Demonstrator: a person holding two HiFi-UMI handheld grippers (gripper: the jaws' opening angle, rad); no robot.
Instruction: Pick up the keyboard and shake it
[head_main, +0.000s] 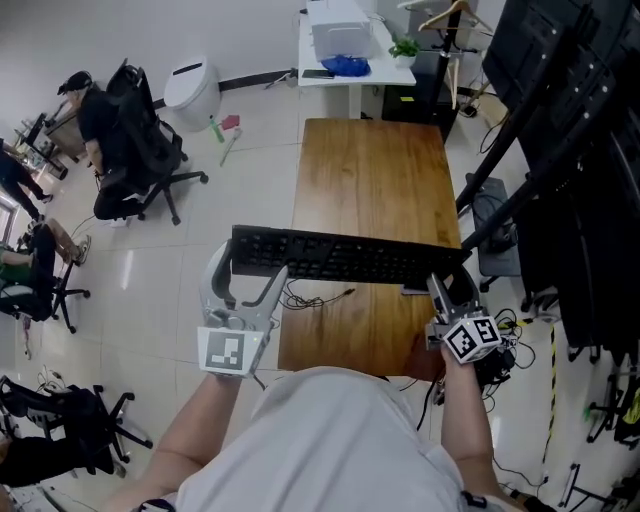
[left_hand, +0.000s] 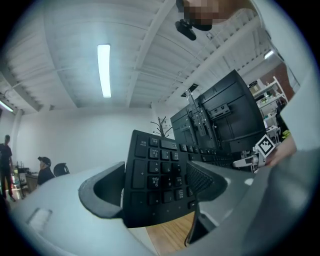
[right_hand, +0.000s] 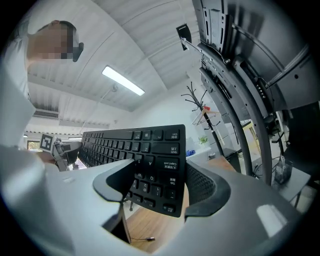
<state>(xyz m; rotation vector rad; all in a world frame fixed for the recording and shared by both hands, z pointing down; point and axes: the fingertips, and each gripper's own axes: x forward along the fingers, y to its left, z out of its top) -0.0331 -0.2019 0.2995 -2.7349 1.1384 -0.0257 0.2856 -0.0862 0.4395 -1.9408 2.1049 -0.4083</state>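
Observation:
A long black keyboard (head_main: 345, 257) hangs level above the near part of the wooden table (head_main: 370, 160), held at both ends. My left gripper (head_main: 256, 260) is shut on its number-pad end, keys facing the camera in the left gripper view (left_hand: 160, 150), with the jaws (left_hand: 156, 192) clamped on either face. My right gripper (head_main: 448, 282) is shut on the other end; the right gripper view shows the keyboard (right_hand: 125, 142) pinched between the fingers (right_hand: 160, 182). Its thin cable (head_main: 310, 298) trails down onto the tabletop.
A black monitor rack (head_main: 570, 150) stands close on the right. A white desk (head_main: 350, 60) with a box is behind the table. Office chairs (head_main: 140, 150), a seated person (head_main: 95, 120) and a white bin (head_main: 190, 92) are on the left floor.

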